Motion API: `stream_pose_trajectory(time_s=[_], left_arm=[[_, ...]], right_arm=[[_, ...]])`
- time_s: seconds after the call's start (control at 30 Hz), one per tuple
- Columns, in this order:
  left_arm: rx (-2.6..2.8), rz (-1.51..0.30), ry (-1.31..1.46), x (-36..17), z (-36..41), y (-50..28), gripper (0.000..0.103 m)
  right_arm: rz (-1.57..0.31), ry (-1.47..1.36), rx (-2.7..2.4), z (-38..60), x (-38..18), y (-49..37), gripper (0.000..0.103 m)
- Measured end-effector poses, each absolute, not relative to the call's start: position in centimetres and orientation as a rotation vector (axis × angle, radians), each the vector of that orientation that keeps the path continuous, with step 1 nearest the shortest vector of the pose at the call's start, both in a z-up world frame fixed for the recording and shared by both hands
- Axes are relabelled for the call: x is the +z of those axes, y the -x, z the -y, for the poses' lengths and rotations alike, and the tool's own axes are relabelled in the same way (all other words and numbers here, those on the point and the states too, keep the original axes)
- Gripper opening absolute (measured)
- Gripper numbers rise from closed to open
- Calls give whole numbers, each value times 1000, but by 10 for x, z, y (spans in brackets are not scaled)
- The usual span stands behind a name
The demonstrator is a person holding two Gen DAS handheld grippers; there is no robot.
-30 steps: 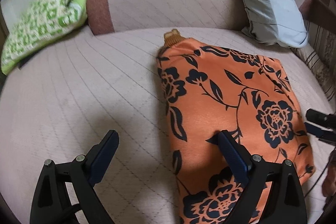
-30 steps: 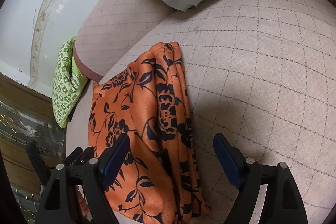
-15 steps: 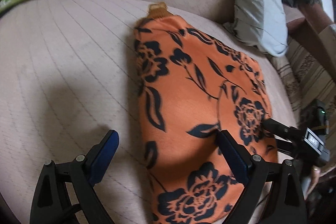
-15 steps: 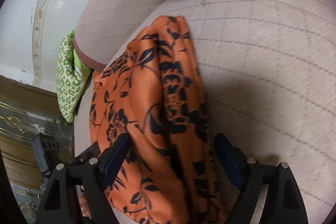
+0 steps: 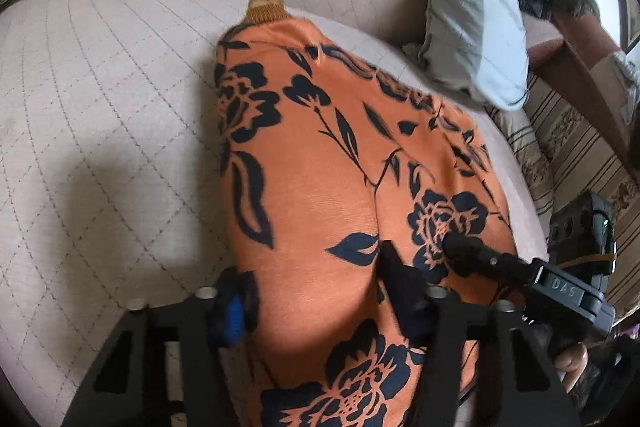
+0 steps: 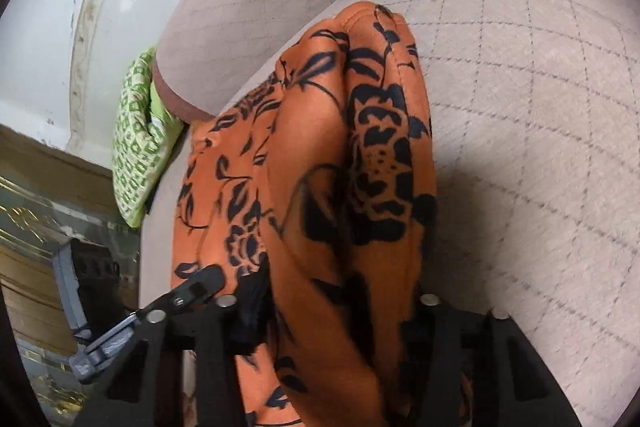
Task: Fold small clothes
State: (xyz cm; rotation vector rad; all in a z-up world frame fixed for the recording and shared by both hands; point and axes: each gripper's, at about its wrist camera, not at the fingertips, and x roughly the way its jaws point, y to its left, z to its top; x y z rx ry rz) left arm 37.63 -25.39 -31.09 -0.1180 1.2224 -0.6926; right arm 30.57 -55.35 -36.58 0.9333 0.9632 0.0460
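You have the orange floral garment (image 5: 320, 167) lying on the quilted sofa seat (image 5: 100, 147), its ribbed collar (image 5: 266, 9) pointing toward the backrest. Your left gripper (image 5: 312, 291) straddles the near edge with its fingers closed in on the fabric, and your right gripper (image 6: 332, 311) pinches the bunched side likewise. Holding both near corners at once looks meant to let you lift the hem evenly and carry it toward the collar for a fold.
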Motion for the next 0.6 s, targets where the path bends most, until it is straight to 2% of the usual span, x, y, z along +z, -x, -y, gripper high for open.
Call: stream_pose_trajectory(time_s=[0.03, 0.13, 0.37, 0.6], left_arm=[[-696, -1213, 113, -308, 254, -377, 44], [-689, -1173, 51, -296, 261, -371, 38], [-653, -1081, -43, -258, 257, -354, 38], [-574, -985, -66, -216, 212, -305, 38]], right_arm=[[-957, -924, 34, 551, -362, -305, 44], [-947, -854, 6, 540, -347, -304, 41], [-893, -743, 13, 512, -307, -293, 39], [-830, -723, 103, 470, -272, -267, 39]])
